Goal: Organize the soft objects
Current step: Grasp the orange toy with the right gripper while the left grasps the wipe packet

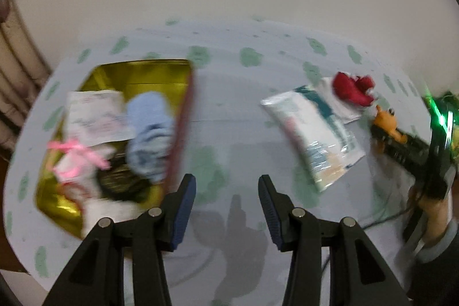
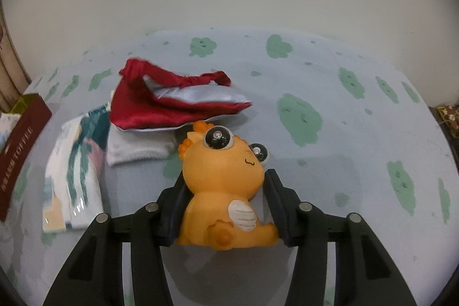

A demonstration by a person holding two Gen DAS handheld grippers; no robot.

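My right gripper (image 2: 225,191) is shut on an orange dinosaur toy (image 2: 223,185) with big black eyes, held just above the table; it also shows in the left wrist view (image 1: 387,124). Beyond it lie a red and white satin pouch (image 2: 172,99), a folded white sock (image 2: 137,148) and a tissue pack (image 2: 74,177). My left gripper (image 1: 227,208) is open and empty above the table. To its left a gold-lined box (image 1: 160,76) holds a blue cloth (image 1: 150,134), a white packet (image 1: 94,113) and a pink-ribboned item (image 1: 77,159).
The table wears a pale blue cloth with green blotches (image 2: 301,119). A wall stands behind it. The box's red side (image 2: 20,157) is at the right view's left edge. The person's arm (image 1: 436,222) and a cable are at the left view's right.
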